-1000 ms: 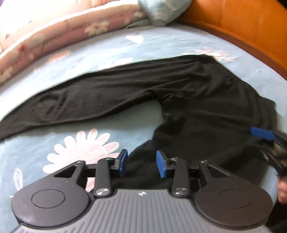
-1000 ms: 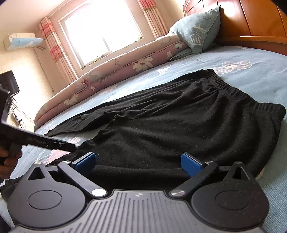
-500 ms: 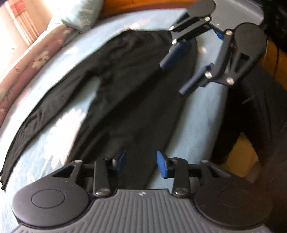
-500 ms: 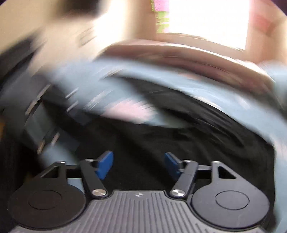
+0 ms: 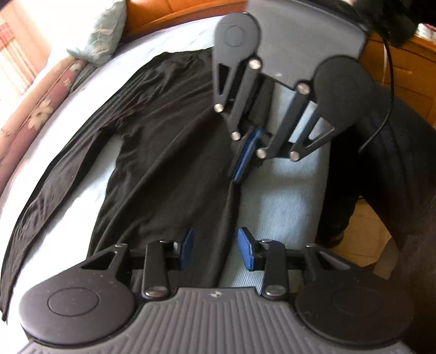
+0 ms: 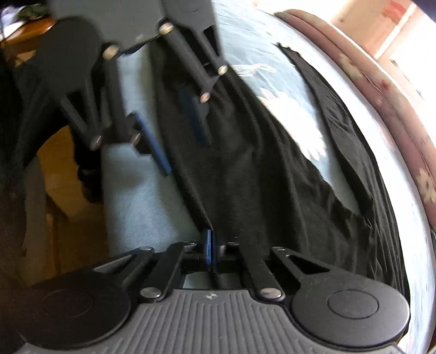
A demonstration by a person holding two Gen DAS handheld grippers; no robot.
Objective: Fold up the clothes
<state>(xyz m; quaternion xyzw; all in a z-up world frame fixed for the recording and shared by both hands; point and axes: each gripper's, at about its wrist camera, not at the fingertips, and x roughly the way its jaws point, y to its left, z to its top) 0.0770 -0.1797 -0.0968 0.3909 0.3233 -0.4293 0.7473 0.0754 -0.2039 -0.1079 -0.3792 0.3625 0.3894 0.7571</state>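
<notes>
Left wrist view: black trousers (image 5: 163, 152) lie spread on the light blue bedsheet (image 5: 283, 201), one leg trailing to lower left; the left gripper (image 5: 215, 246) at bottom centre stands parted astride the near edge. Only here do the pillow (image 5: 100, 30) and wooden headboard (image 5: 174, 13) show, top left. Right wrist view: the right gripper (image 6: 208, 246) is clamped on the trousers' edge, bottom centre.

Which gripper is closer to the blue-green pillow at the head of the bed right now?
Right. The right gripper, pinching the black pants edge near the waist, is nearer the pillow. The left gripper straddles the same edge farther down the leg.
</notes>
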